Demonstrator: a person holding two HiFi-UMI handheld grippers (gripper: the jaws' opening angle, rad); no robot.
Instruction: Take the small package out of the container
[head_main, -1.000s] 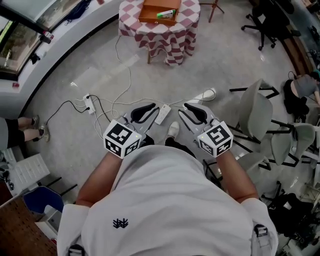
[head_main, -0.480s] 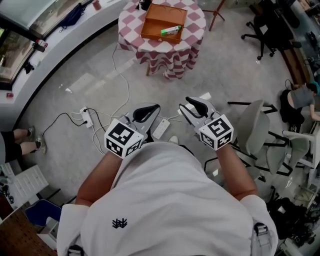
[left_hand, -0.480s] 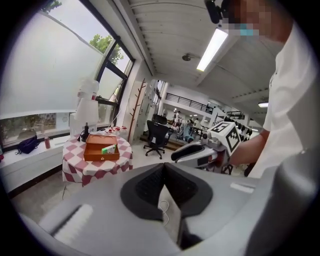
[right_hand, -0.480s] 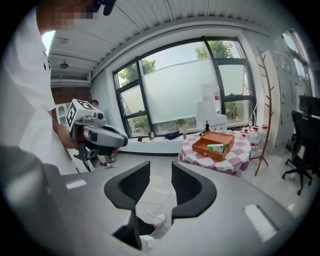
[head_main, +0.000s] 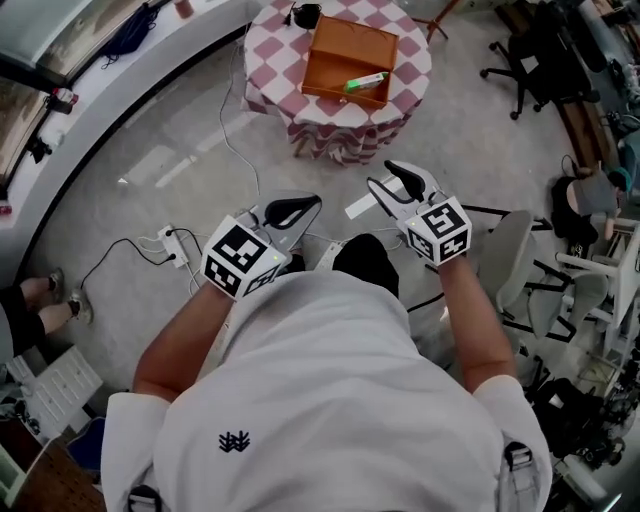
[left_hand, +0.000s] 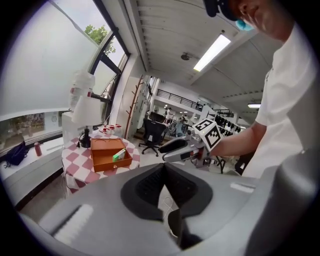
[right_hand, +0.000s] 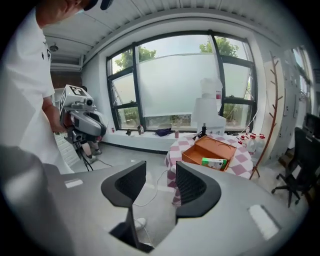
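An orange open box (head_main: 350, 58) sits on a round table with a red-and-white check cloth (head_main: 280, 50), far ahead of both grippers. A small green-and-white package (head_main: 366, 81) lies inside it by the near wall, also seen in the left gripper view (left_hand: 119, 154) and the right gripper view (right_hand: 214, 162). My right gripper (head_main: 388, 178) is held out toward the table, its jaws opening with nothing between them (right_hand: 156, 175). My left gripper (head_main: 305, 205) hangs lower and nearer to me, shut and empty (left_hand: 164, 167).
Power strips and white cables (head_main: 170, 240) trail over the grey floor between me and the table. Grey chairs (head_main: 520, 250) stand at the right and a black office chair (head_main: 530, 50) beyond. A curved window ledge (head_main: 120, 90) runs along the left.
The table and box have come nearer and lower in the head view as the person walks toward them. The right gripper has risen forward and its jaws have spread wider.
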